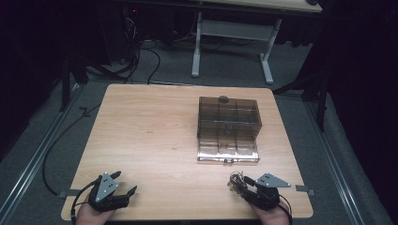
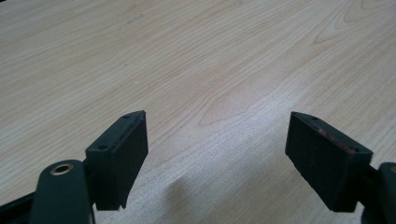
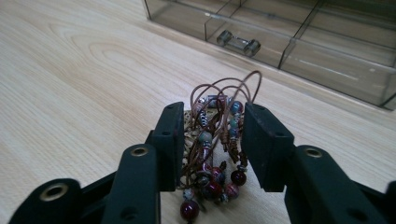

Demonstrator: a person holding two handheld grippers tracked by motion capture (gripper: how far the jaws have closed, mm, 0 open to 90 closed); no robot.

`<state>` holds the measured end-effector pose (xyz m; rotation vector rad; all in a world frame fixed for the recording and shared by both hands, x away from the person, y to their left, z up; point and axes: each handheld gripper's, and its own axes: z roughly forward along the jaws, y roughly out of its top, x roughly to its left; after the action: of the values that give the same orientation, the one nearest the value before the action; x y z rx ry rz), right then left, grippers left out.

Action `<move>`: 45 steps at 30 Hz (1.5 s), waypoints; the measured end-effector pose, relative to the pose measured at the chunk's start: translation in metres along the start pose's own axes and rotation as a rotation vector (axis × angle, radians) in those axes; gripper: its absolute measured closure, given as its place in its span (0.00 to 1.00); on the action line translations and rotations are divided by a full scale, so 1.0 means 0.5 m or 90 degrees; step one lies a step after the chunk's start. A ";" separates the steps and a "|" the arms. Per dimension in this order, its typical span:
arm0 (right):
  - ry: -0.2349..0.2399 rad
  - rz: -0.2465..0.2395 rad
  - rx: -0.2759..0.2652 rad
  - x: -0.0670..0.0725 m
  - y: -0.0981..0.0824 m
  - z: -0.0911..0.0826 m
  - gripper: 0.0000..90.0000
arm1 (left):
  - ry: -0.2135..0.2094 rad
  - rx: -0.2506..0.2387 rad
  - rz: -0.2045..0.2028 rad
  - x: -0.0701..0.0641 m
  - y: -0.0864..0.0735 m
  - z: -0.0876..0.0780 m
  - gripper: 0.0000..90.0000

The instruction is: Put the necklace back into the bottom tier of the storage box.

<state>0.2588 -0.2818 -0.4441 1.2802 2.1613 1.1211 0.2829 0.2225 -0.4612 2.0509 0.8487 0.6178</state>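
1. Beads and brown cord loops, a tangled beaded bracelet (image 3: 215, 140), sit between the jaws of the right gripper (image 3: 212, 144); the jaws stand partly spread on either side of it, and a gap shows at each pad, so they do not seem to pinch it.
2. Bracelet rests on the counter (image 1: 155, 136) near its front right edge, just ahead of the right gripper (image 1: 241, 183) in the high view.
3. Jaws of the left gripper (image 2: 217, 154) are spread wide with bare wood between them; it sits at the front left corner (image 1: 123, 183), well apart from the work.
4. Beyond the bracelet stands a smoky clear compartment box (image 1: 228, 129), its lid open, with a small latch (image 3: 238, 43) on the near wall facing the right gripper.
5. Step in hand, as I judge it: a pick or release of the bracelet beside the box.
6. Next move, if it is a pick, calls for closing squarely on the bunched cords, lifting clear, and carrying forward over the near wall into one compartment without snagging a loop.
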 end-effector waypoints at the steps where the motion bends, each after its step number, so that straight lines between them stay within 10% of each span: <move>1: -0.001 0.004 -0.005 -0.002 0.000 -0.006 0.65 | 0.000 0.000 0.000 0.000 0.000 0.000 0.24; 12: 0.007 0.059 -0.056 -0.040 -0.008 -0.050 0.70 | 0.000 0.001 0.000 0.000 0.000 0.000 0.24; 20: 0.042 0.030 0.002 -0.017 -0.011 -0.003 0.67 | -0.001 -0.001 0.000 0.000 0.000 0.000 0.24; 32: 0.024 0.020 -0.073 -0.016 0.007 -0.042 0.63 | 0.000 0.004 0.000 0.000 0.001 0.001 0.24; 36: 0.021 -0.005 -0.113 -0.004 0.013 -0.060 0.69 | 0.001 0.003 0.002 -0.001 0.000 0.001 0.24; 41: 0.011 0.004 -0.071 -0.016 0.002 -0.038 0.73 | 0.000 0.000 0.002 -0.001 0.000 0.000 0.24; 45: 0.002 0.019 -0.084 -0.021 0.003 -0.050 0.96 | -0.001 0.006 0.001 0.000 0.001 0.002 0.24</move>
<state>0.2485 -0.3013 -0.4284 1.2566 2.0401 1.2561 0.2837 0.2219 -0.4614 2.0600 0.8511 0.6133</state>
